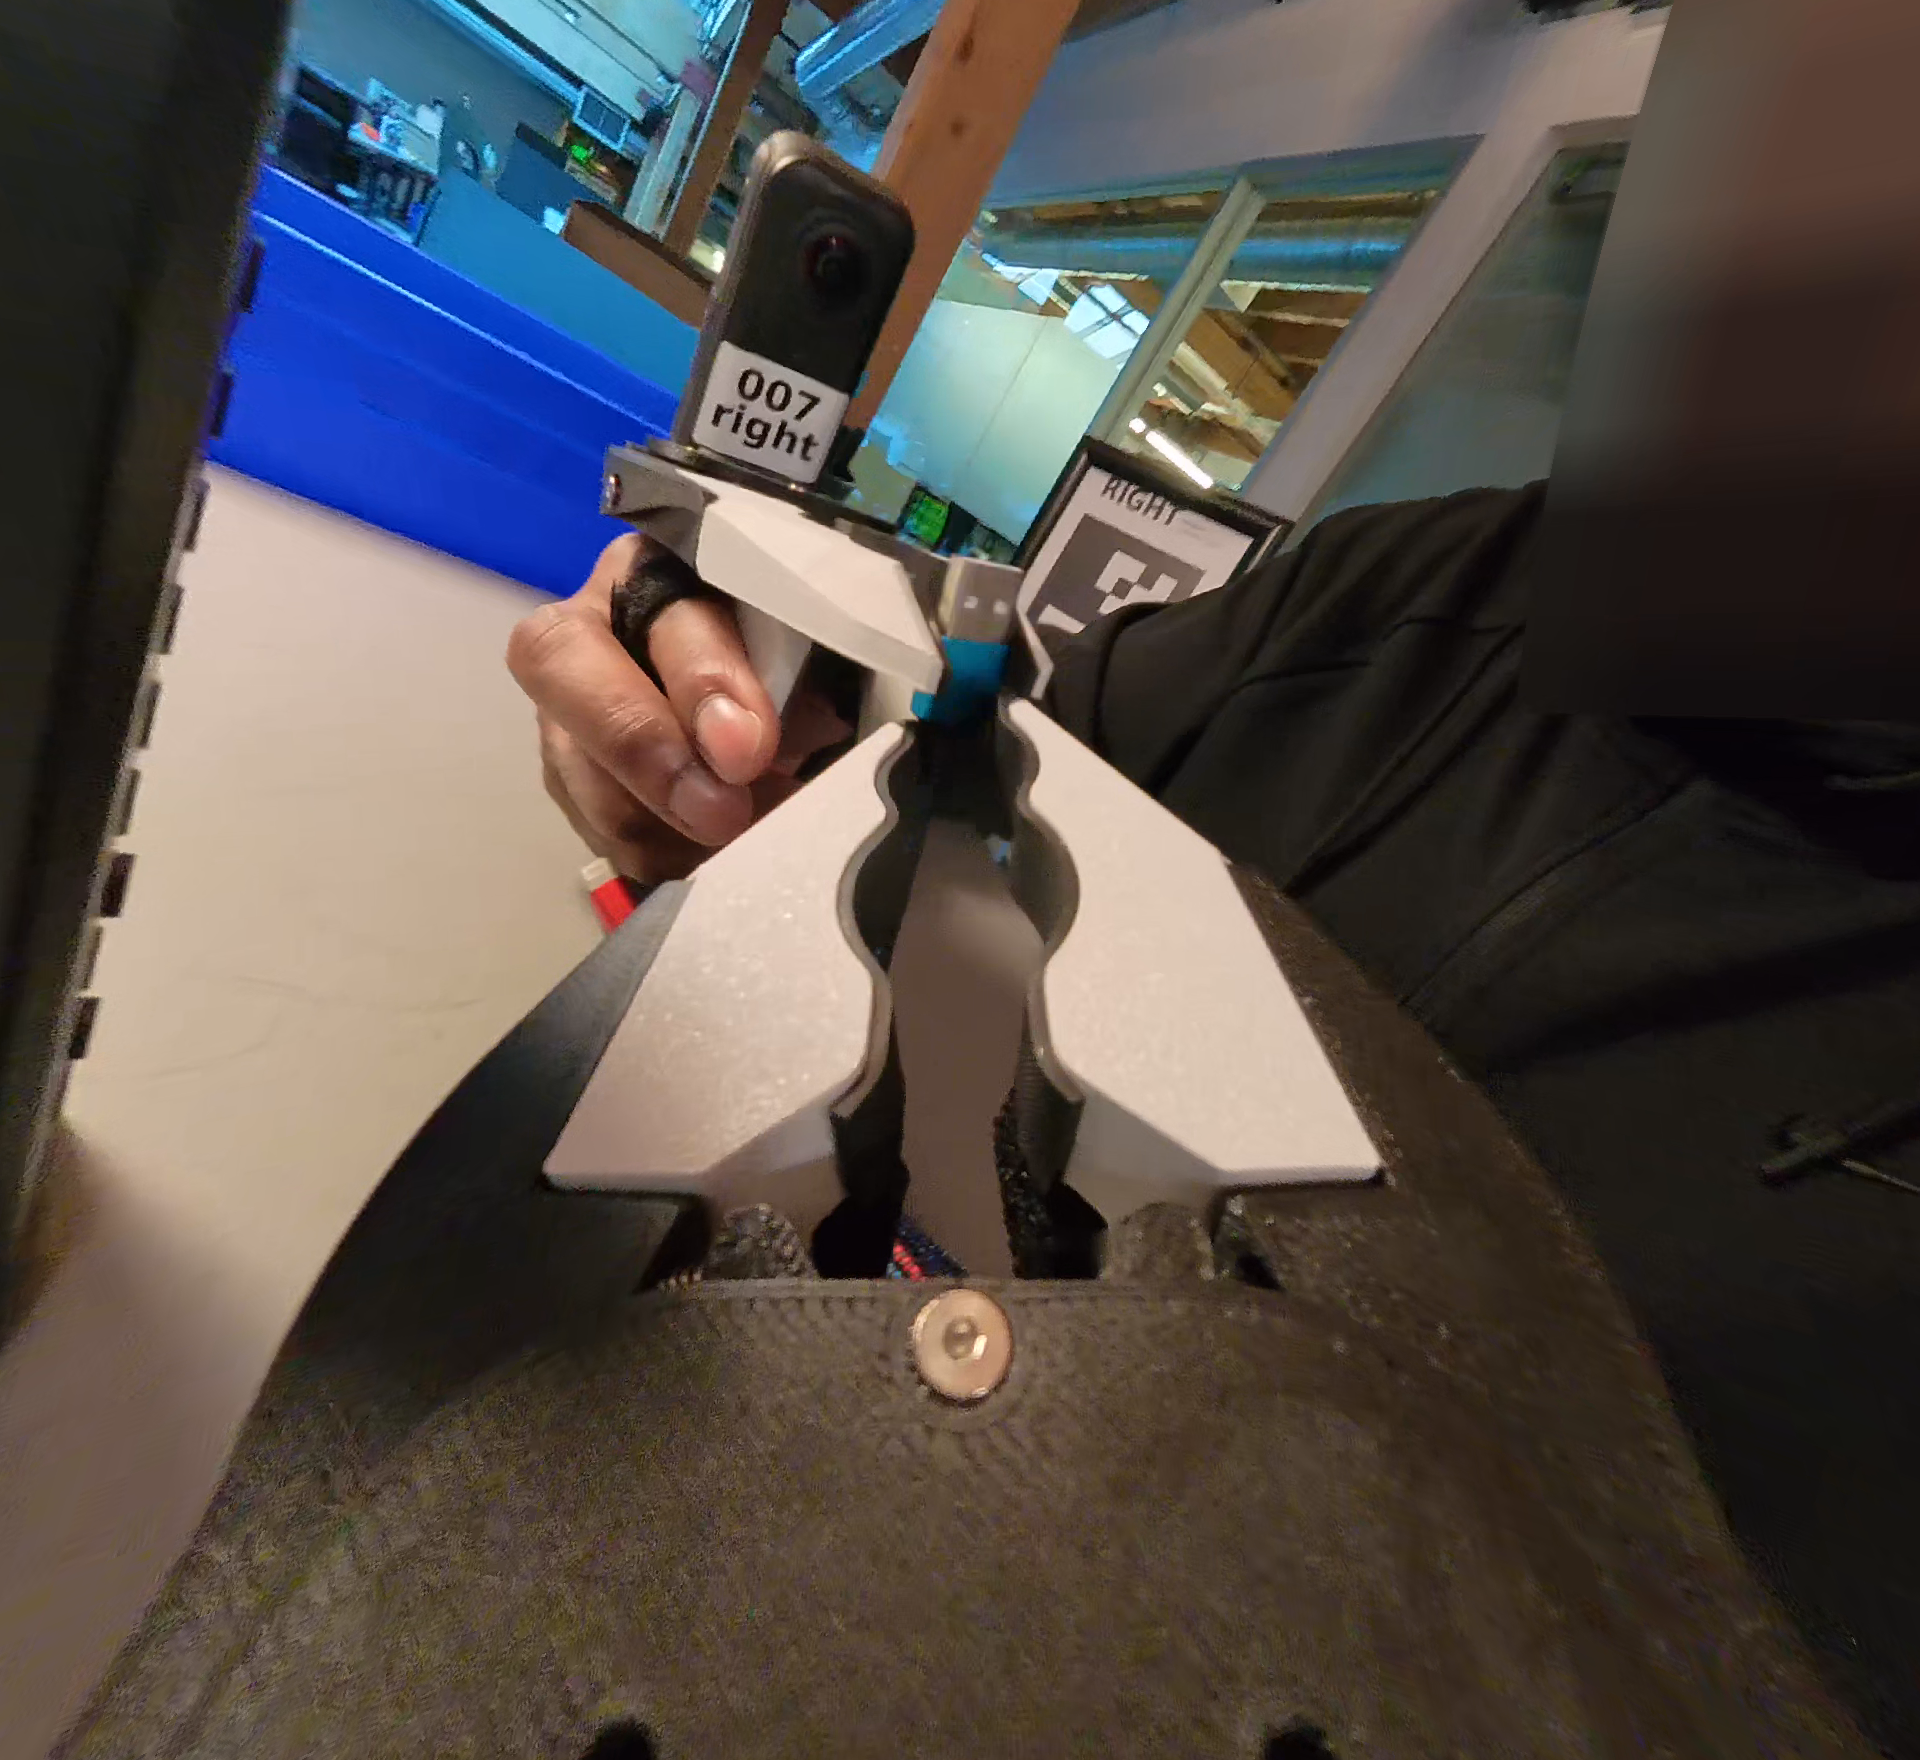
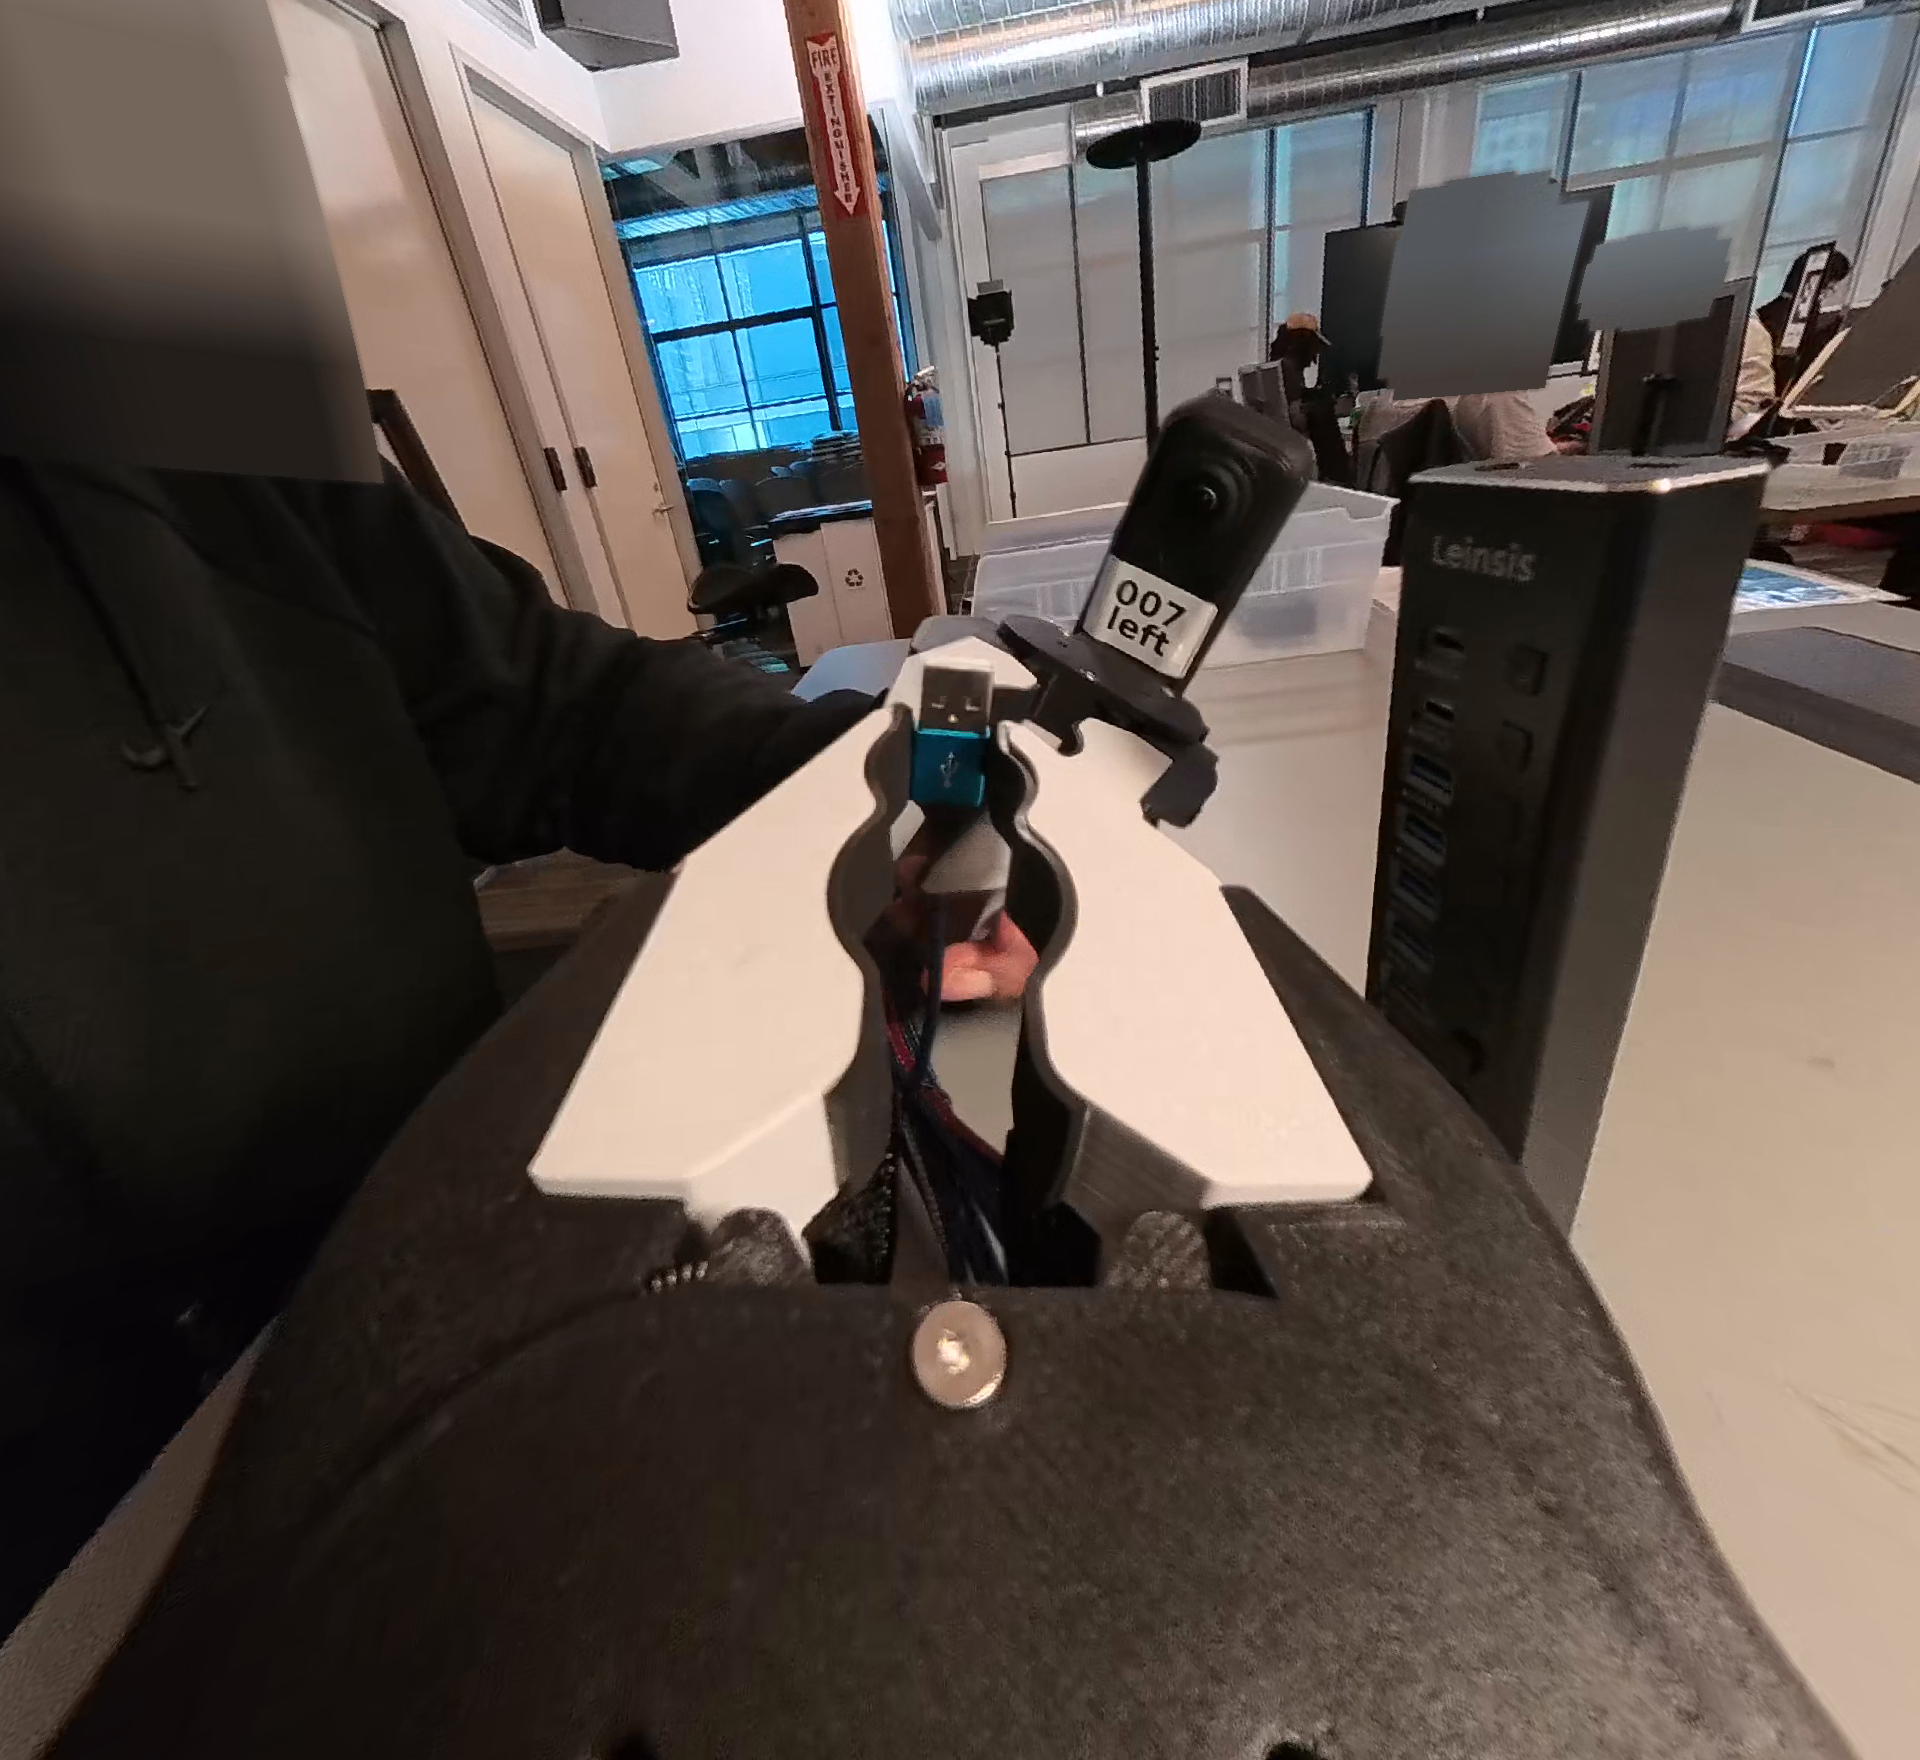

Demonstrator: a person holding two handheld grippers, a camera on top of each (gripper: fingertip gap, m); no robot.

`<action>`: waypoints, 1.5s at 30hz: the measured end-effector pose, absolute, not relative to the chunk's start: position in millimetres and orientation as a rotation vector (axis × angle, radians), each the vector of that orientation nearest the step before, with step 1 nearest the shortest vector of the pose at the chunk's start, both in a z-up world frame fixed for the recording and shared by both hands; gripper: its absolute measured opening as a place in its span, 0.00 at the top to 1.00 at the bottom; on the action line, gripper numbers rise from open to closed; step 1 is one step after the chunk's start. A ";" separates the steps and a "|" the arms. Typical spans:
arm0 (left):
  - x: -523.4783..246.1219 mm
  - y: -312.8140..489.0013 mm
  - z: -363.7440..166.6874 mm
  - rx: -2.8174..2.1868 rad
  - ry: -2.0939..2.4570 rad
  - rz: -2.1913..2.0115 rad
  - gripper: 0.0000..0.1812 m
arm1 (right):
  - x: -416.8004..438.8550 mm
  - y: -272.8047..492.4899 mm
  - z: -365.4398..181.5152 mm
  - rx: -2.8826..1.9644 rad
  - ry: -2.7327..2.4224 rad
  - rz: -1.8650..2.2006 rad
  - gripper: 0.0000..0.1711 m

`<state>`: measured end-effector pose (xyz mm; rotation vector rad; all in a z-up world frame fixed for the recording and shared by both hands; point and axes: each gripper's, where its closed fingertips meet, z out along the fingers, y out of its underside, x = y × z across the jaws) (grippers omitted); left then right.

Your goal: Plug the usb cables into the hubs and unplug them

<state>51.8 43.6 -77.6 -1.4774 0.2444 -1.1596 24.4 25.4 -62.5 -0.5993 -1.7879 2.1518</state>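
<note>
The right gripper point(image 2: 951, 754) is closed to a narrow gap, its two white fingertips clamping the blue USB plug point(image 2: 948, 763) by the shell; the metal connector projects upward beyond the tips. The left gripper point(image 1: 961, 723) meets the same plug point(image 1: 971, 661) from the opposite side, its tips nearly together at the lower end of the blue shell; whether they actually pinch it cannot be told. The braided cable point(image 2: 914, 1087) hangs below. The tall black hub point(image 2: 1538, 775) stands upright on the white table point(image 2: 1766, 1139), well apart from the plug
</note>
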 end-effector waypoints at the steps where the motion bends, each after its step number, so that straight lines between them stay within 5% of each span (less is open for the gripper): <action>1: 49.8 44.3 -79.8 -1.497 0.246 -1.132 0.93 | 22.3 26.4 -64.3 -0.616 -1.791 2.135 0.91; 12: -0.6 71.1 -115.3 -1.797 -0.022 -0.649 0.93 | -16.7 57.1 -95.4 -0.980 -1.828 1.763 0.85; 27: -8.0 75.0 -124.1 -1.914 0.145 -0.152 0.93 | -21.3 61.0 -99.9 -1.118 -1.811 1.786 0.95; 36: 7.6 65.4 -103.0 -1.735 0.069 -0.740 0.85 | -5.3 51.1 -82.4 -0.979 -1.830 1.997 0.97; 45: 14.6 63.8 -95.8 -1.622 0.036 -0.909 0.95 | -4.4 49.9 -84.4 -0.957 -1.840 1.992 0.97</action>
